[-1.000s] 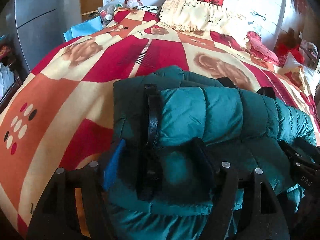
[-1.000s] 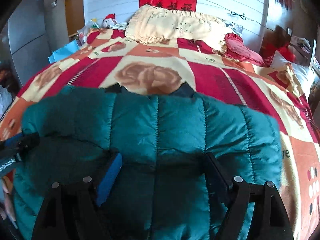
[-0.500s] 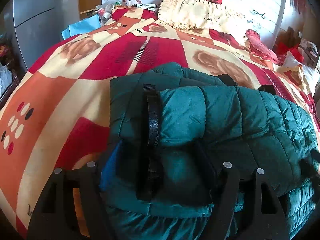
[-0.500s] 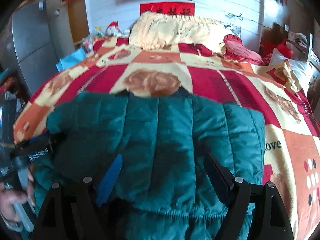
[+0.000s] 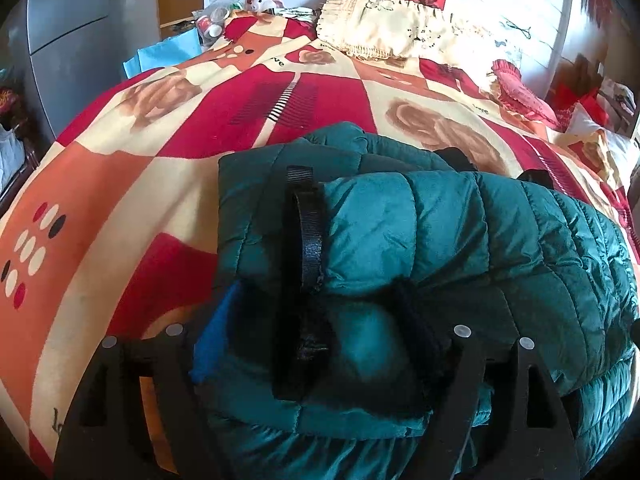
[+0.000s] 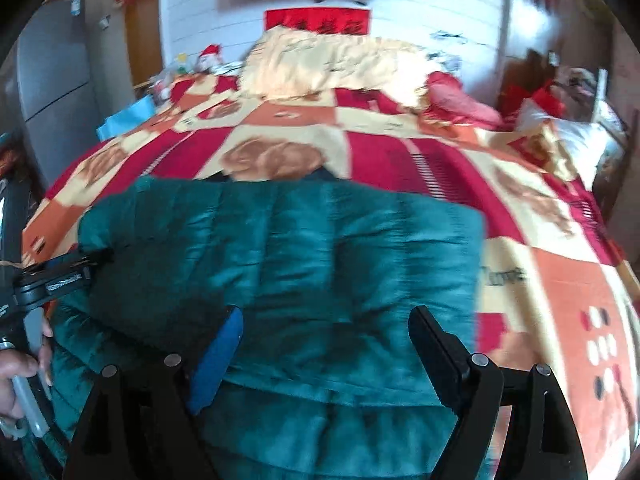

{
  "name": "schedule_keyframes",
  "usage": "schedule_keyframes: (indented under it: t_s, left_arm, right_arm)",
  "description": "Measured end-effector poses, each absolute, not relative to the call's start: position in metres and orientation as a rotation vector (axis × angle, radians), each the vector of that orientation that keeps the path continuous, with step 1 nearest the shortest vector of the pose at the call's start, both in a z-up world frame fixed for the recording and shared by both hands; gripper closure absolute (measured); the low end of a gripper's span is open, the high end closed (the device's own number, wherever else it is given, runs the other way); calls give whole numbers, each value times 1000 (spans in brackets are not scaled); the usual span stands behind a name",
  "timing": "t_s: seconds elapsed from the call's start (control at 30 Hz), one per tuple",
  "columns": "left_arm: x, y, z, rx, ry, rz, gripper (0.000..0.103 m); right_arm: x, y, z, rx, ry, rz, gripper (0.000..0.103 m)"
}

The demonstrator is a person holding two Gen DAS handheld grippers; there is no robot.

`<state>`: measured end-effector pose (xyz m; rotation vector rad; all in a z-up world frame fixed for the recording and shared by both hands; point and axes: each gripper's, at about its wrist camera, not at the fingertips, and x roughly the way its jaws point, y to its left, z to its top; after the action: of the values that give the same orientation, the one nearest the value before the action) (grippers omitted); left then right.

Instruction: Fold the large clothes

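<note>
A teal quilted puffer jacket (image 5: 440,240) lies folded on the bed, with a black strap (image 5: 308,236) running across its left end. My left gripper (image 5: 316,332) is open, its fingers pressed down into the jacket's near left edge on either side of the strap. In the right wrist view the jacket (image 6: 320,248) fills the near bed. My right gripper (image 6: 324,340) is open and empty, held above the jacket's near edge. The left gripper (image 6: 60,276) and the hand holding it show at the left edge of that view.
The bed has a red, orange and cream checked blanket (image 5: 120,184). Cream pillows (image 5: 384,20) and a red cushion (image 5: 520,92) lie at its head. A grey cabinet (image 5: 60,20) stands to the left, clutter (image 5: 224,20) behind it. A white pillow (image 6: 568,136) lies at the right.
My right gripper has lifted and drawn back off the jacket, so its fingers stand free above the fabric. My left gripper has stayed pressed on the jacket's left edge.
</note>
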<state>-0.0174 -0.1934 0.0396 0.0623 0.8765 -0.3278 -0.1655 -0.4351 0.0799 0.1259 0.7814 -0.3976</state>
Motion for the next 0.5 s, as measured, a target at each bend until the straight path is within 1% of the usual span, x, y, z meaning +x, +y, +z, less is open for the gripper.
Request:
schedule_keyframes:
  t_s: [0.07,0.17,0.23,0.27,0.37,0.5]
  left_arm:
    - [-18,-193,39,59,873,-328,24]
    - [-18,-193,39,56,867,-328,23]
    - [-20,-192,40,59,866,-327,23]
    - [-21,-192,42,66,869,-329,23]
    - [-28,-188,51,98,872,-325,23]
    - [-45,-177,66,116,855,-340,23]
  right_arm:
    - [-170,-450,74,125,802,-454,20]
    - [-168,-476,50,223,866,-488,19]
    - [-163,-485,37,278,889,-476,13]
    - [-162,-487,35,282,881,-484,12]
    - [-165,-486,42,272,878,-487,13]
    - [-188,-477,58,252,836,-485,12]
